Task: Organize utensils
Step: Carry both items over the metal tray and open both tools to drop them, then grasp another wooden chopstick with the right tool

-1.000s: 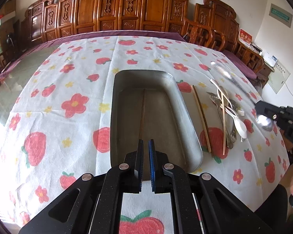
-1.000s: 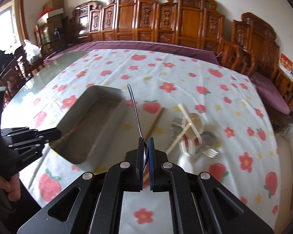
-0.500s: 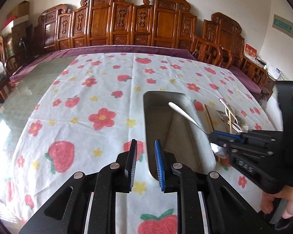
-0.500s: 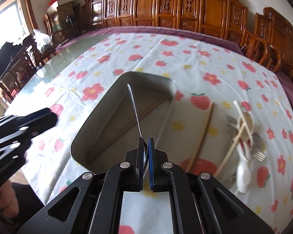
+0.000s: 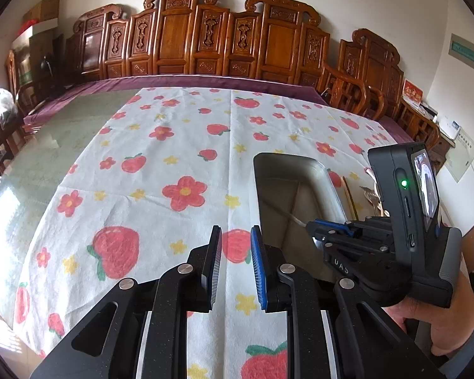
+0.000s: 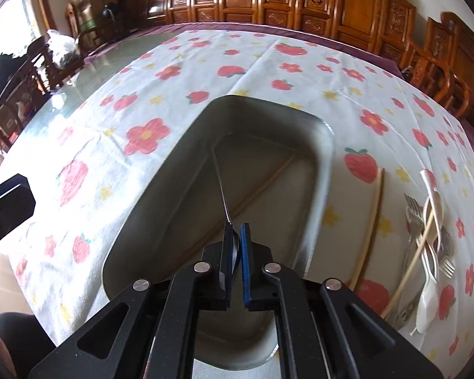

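Tablecloth fills most of what I see, white with red strawberries and flowers, spread over a glass-topped table with carved wooden chairs lined up behind it.

On the cloth sits my metal tray, a deep rectangular pan with rounded corners. One wooden chopstick lies flat on its floor, running diagonally.

My right gripper hangs over the near part of the tray, pointing steeply down. Its pads are clamped on the bowl end of a metal spoon, and the thin handle sticks forward and down into the tray, its tip close to the far wall; I cannot tell whether it touches the floor. In the left wrist view I see the same tool from the side, with a hand around its grip and the spoon handle poking out over the tray.

My left gripper is over bare cloth just left of the tray. Its jaws have just been opening and now stand slightly apart, with only tablecloth showing between them.

Right of the tray, on the cloth, a second chopstick lies alone, roughly parallel to the tray's long side. Further right is the unsorted pile: metal forks, a white plastic spoon and another pale stick crossing over them, all overlapping.
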Motion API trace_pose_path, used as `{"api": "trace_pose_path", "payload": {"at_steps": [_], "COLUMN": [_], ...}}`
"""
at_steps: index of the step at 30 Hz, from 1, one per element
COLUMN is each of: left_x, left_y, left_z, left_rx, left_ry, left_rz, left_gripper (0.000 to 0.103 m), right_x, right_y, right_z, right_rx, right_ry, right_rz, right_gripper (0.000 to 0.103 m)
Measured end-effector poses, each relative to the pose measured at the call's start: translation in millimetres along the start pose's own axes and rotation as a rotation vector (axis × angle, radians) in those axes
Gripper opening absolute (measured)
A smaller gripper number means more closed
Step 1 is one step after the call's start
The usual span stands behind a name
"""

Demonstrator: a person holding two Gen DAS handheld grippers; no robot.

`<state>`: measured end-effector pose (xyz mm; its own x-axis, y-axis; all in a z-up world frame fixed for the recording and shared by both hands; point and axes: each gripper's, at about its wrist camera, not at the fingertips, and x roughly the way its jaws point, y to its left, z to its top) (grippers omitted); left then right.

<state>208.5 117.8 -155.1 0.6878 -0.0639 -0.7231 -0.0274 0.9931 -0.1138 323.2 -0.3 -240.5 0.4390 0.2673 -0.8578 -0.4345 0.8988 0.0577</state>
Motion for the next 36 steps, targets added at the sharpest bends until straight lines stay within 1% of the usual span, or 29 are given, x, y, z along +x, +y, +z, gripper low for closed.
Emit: {"api": "trace_pose_path", "payload": {"at_steps": [4,6,10,13,15,20,21,23,24,27,31,36], "left_x": [0.5,1.6,2.8,4.2,5.2,7.6,7.7,8.1,9.1,12.6,18.4,25.5], "left_y": [-1.4,-2.5,-13.6,-27.4,-37.3,-70.3,-77.9,-90.1,-96.4,-113.0,-132.3,-141.5], "left_z": [0.0,0.1,-0.6,-1.3,-1.4,-4.1,-5.3,-7.1,-8.3,-12.8,-17.9,-25.5], "left_rx": [0.003,0.003,0.020,0.040,0.053,0.112,0.131,0.156,0.165,0.197,0.232,0.249], "left_ry": [0.001,0.001,-0.001,-0.002,-0.002,-0.001,-0.003,-0.008,-0.006,0.002,0.006,0.030], "left_rz": [-0.001,-0.003,-0.020,-0.039,-0.053,-0.097,-0.106,-0.115,-0.124,-0.137,-0.142,-0.140], "left_gripper": [0.017,0.017,0.017,0.020,0.026,0.029,0.031,0.033,0.033,0.033,0.033,0.033], "right_x": [-10.0,-21.5,-60.1,-83.6,-99.0,-119.8,-121.9,-121.4,-121.5,-117.2,-103.5,-77.5], "right_y": [-2.6,-6.8,-30.6,-52.0,-71.7,-120.0,-130.3,-145.7,-155.6,-171.8,-174.3,-159.0], "right_z": [-2.3,-3.6,-12.7,-23.2,-32.5,-55.0,-60.5,-68.5,-74.0,-86.5,-95.0,-97.4], "right_rx": [0.000,-0.007,-0.014,-0.019,-0.024,-0.005,0.003,0.015,0.032,0.077,0.113,0.140], "right_ry": [-0.031,-0.063,-0.136,-0.166,-0.184,-0.199,-0.197,-0.189,-0.186,-0.181,-0.175,-0.160], "right_rz": [0.054,0.078,0.088,0.058,0.014,-0.075,-0.087,-0.111,-0.116,-0.105,-0.064,-0.001], "right_gripper": [0.008,0.008,0.008,0.008,0.008,0.008,0.008,0.009,0.013,0.020,0.021,0.021]}}
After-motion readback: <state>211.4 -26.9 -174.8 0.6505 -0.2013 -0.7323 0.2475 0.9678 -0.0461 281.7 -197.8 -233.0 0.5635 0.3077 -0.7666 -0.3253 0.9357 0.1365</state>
